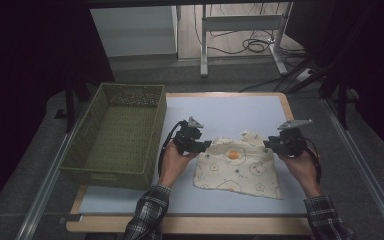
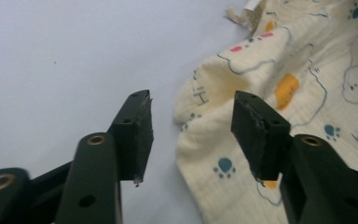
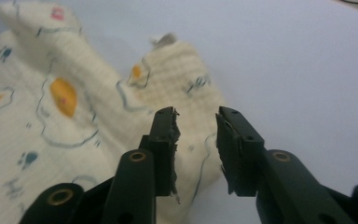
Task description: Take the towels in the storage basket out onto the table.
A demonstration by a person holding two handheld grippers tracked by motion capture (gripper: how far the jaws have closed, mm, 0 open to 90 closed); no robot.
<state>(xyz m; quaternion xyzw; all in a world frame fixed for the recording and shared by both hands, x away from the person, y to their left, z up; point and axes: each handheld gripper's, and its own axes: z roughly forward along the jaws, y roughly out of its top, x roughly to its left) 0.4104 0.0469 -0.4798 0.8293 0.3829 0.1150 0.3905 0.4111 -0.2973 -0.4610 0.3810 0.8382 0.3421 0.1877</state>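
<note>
1. cloth [image 1: 240, 165] is the thing being worked on. it is cream with little paw prints, clouds and orange spots, and it lies crumpled on the pale blue table top [image 1: 220, 107], near the front and a bit to the right.
2. the left gripper [image 1: 206, 145] sits by the cloth's left top corner. in the left gripper view its jaws are spread, with the cloth's edge [image 2: 191, 116] lying under the gap. the pads do not press on it.
3. the right gripper [image 1: 266, 145] sits by the cloth's right top corner. in the right gripper view its jaws are spread too, with a raised fold [image 3: 186, 88] just past the tips. nothing is pinched.
4. the step looks like a pause between grabs: both tongs are free and the cloth rests on its own.
5. the next move likely calls for each gripper to come down on a corner, pinch it and pull the cloth flat or fold it.
6. the green basket [image 1: 115, 132] stands at the left, well apart from the cloth. it may be where the cloth goes.
7. hard to see: the room is dark, the far corner of the cloth is bunched up, and what lies under the folds is hidden.
</note>
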